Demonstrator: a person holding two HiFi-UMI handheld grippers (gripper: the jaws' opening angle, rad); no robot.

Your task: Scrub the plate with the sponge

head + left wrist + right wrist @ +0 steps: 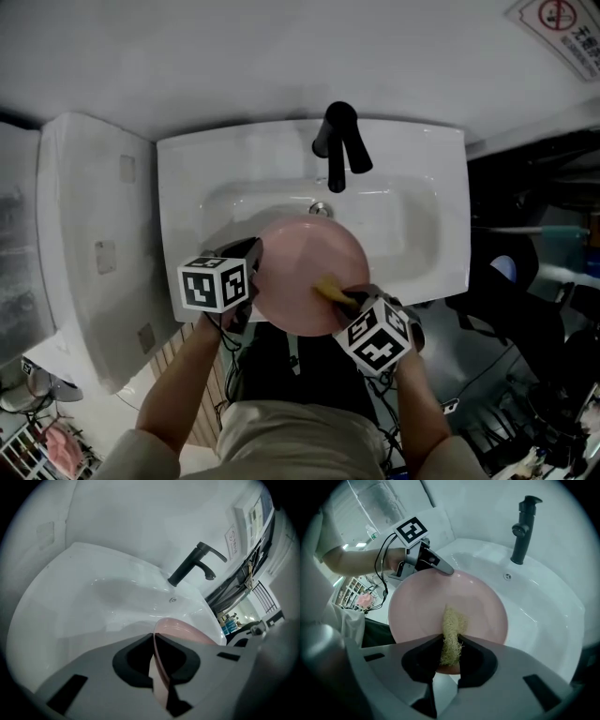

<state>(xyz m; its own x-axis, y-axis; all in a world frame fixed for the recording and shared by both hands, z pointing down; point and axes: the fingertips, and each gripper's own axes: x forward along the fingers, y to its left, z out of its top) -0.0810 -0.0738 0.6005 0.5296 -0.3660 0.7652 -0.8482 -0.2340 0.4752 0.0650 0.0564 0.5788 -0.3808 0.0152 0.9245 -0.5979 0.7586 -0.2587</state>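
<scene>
We hold the pink plate (300,267) over the sink (422,197). Left gripper (153,666) is clamped on its rim, and right gripper (450,656) pinches the yellow sponge (451,627) on the plate's face. We want a firm rim grip, flat sponge pressure and overlapping strokes from centre to edge.

A white basin (178,187) is set against a pale wall (234,56), and a black tap (337,141) is mounted on its back rim. A sign (561,23) is fixed at upper right. A white unit (94,244) is seen beside the basin, at left.
</scene>
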